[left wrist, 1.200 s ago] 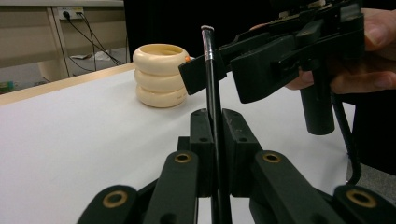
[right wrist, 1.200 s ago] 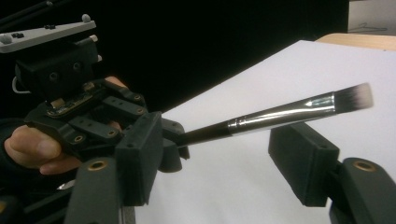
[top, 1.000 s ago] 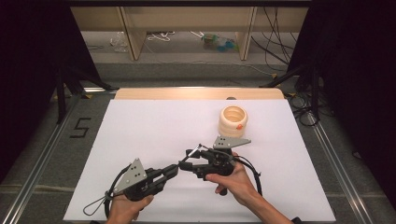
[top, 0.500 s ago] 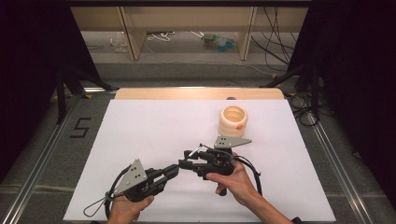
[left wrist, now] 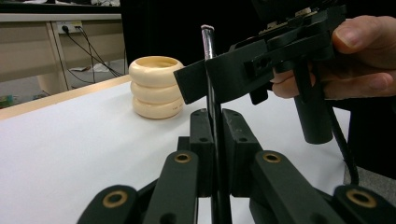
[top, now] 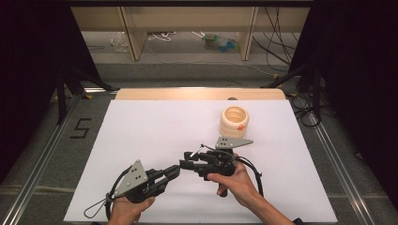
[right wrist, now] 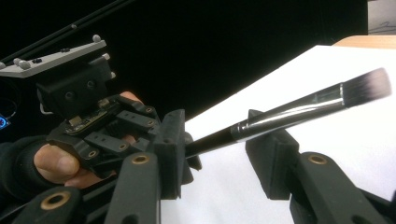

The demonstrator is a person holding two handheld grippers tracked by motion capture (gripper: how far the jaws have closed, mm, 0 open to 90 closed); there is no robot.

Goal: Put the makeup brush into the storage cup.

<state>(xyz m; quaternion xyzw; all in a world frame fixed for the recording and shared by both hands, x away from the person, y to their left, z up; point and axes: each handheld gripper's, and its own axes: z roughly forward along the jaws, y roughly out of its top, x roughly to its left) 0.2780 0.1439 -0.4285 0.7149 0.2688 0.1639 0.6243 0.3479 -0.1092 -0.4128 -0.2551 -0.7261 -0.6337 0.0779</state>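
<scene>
A slim make-up brush (right wrist: 299,107) with a black handle, silver ferrule and dark bristles stands up from my left gripper (left wrist: 215,126), which is shut on its handle. My right gripper (right wrist: 219,149) is open, its two jaws on either side of the brush just below the ferrule. From above, the left gripper (top: 173,172) and right gripper (top: 184,161) meet tip to tip near the front middle of the white table (top: 141,131). The brush (top: 198,149) sticks up between them. In the left gripper view the right gripper (left wrist: 194,86) crosses the brush (left wrist: 208,60).
A cream holder of three stacked rings (top: 234,121) stands right of centre, behind the right hand, and appears again in the left gripper view (left wrist: 155,86). A wooden strip (top: 197,93) edges the table's far side. Black curtains hang on both sides.
Almost nothing differs. The right hand has crept slightly left, and the left gripper keeps its hold on the brush.
</scene>
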